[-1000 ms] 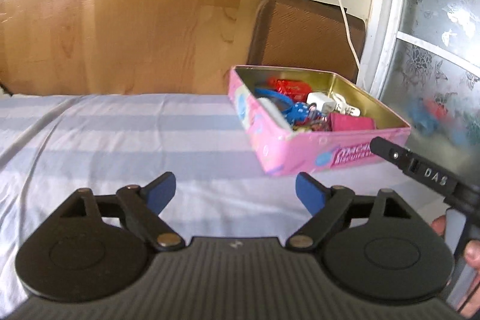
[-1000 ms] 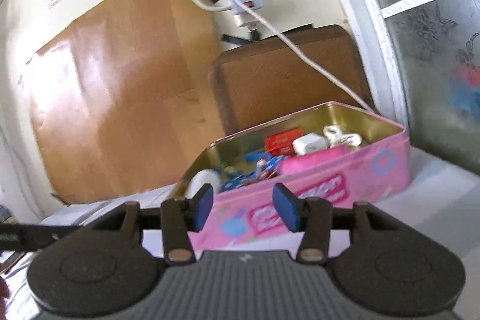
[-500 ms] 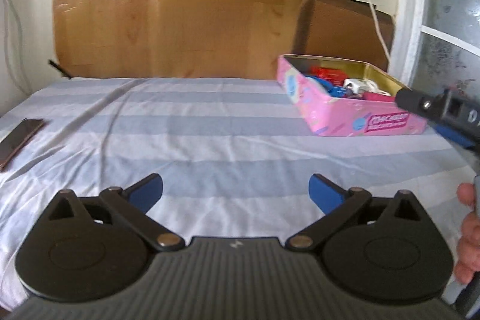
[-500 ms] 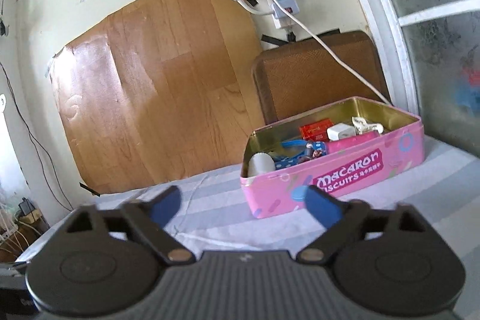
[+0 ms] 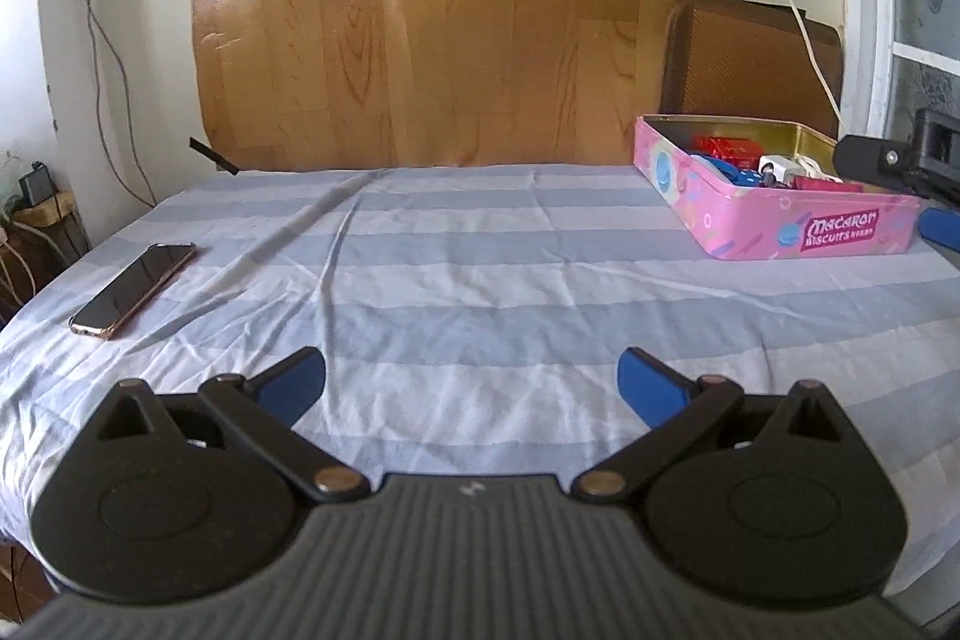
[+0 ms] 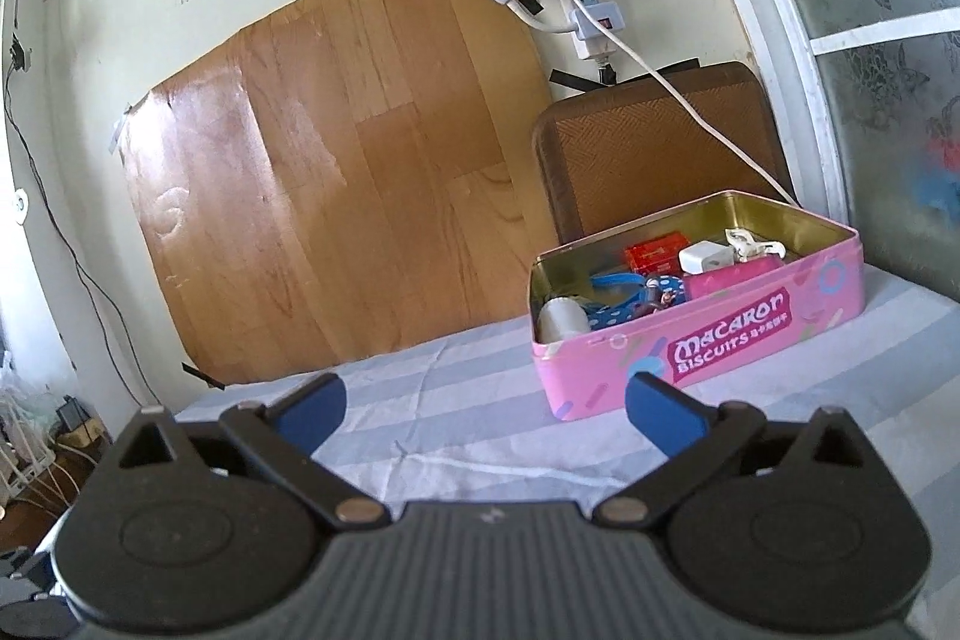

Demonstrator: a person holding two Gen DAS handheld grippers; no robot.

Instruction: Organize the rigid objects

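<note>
A pink Macaron biscuit tin (image 5: 792, 229) stands open at the far right of the striped cloth; it also shows in the right wrist view (image 6: 708, 340). Inside lie a red box (image 6: 657, 253), a white charger (image 6: 705, 257), a white cable, a blue strap (image 6: 618, 295), a white roll (image 6: 561, 319) and a pink item (image 6: 735, 274). My left gripper (image 5: 471, 385) is open and empty, well back from the tin over the cloth. My right gripper (image 6: 483, 412) is open and empty, a little short of the tin; its body shows at the right edge of the left wrist view (image 5: 900, 157).
A phone (image 5: 133, 287) lies face up on the left of the striped cloth (image 5: 480, 268). A wooden board (image 5: 432, 16) and a brown panel (image 6: 654, 148) lean on the wall behind. A white cable (image 6: 690, 94) hangs from a power strip down behind the tin.
Both grippers have pulled back from the tin, which now looks smaller and farther off. The right gripper's jaws have opened wide. The phone has come into the left wrist view.
</note>
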